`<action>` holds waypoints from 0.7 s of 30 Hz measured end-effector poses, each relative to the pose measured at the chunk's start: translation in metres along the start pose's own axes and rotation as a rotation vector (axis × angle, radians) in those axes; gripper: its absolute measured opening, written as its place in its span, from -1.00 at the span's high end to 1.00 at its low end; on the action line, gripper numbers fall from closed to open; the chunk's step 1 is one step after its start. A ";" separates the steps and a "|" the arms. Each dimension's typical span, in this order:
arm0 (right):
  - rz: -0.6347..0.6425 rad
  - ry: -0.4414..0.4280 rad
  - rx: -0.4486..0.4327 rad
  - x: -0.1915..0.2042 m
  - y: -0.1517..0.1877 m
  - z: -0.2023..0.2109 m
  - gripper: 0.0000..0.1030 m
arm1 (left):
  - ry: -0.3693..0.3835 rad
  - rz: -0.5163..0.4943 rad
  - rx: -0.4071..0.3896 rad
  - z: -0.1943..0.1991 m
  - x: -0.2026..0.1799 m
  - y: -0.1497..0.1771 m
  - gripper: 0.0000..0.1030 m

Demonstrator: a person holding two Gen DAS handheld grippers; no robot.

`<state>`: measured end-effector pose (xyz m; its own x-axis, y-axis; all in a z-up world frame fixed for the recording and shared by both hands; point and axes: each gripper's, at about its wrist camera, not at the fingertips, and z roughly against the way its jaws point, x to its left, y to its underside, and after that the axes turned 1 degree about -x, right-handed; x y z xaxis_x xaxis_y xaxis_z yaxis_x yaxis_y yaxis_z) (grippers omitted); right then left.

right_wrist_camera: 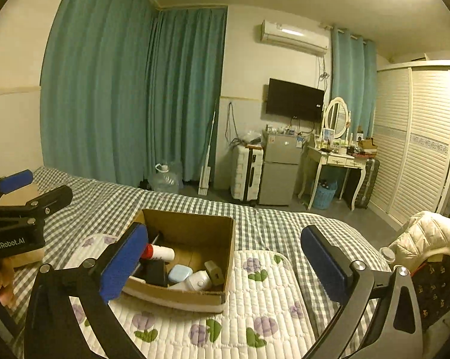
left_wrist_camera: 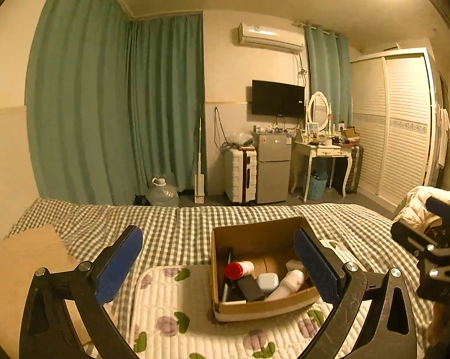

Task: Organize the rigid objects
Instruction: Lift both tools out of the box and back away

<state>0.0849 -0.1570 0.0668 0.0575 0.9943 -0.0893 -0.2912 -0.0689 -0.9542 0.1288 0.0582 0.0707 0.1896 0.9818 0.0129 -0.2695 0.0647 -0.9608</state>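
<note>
An open cardboard box [left_wrist_camera: 222, 269] sits on a floral quilted mat [left_wrist_camera: 171, 314] on the bed; it also shows in the right wrist view [right_wrist_camera: 195, 227]. Inside lie a red-capped white can [left_wrist_camera: 238, 269], a black block [left_wrist_camera: 250, 288], a pale blue case [left_wrist_camera: 267, 281] and a white bottle [left_wrist_camera: 287, 284]. My left gripper [left_wrist_camera: 222, 269] is open and empty, held above the box. My right gripper [right_wrist_camera: 225, 264] is open and empty, just right of the box. Each gripper shows at the edge of the other's view.
The bed has a checked sheet [left_wrist_camera: 180, 224]. A brown cardboard sheet [left_wrist_camera: 18, 269] lies at the left. A white puffer jacket [right_wrist_camera: 428, 236] and dark cloth [right_wrist_camera: 434, 287] lie at the right. Across the floor stand a suitcase [left_wrist_camera: 240, 176], a fridge [left_wrist_camera: 273, 167] and a dressing table [left_wrist_camera: 323, 149].
</note>
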 end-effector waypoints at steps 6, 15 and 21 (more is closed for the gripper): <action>-0.008 0.015 -0.020 0.008 0.018 0.038 -1.00 | -0.013 -0.004 -0.010 0.025 -0.004 0.018 -1.00; -0.022 0.029 0.001 0.011 0.050 0.053 -1.00 | -0.032 0.027 0.005 0.035 -0.004 0.053 -1.00; -0.052 0.044 0.000 0.006 0.060 0.050 -1.00 | -0.034 0.021 0.027 0.028 -0.005 0.062 -1.00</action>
<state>0.0204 -0.1509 0.0233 0.1146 0.9920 -0.0522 -0.2864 -0.0173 -0.9580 0.0844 0.0621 0.0189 0.1517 0.9884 0.0026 -0.2988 0.0484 -0.9531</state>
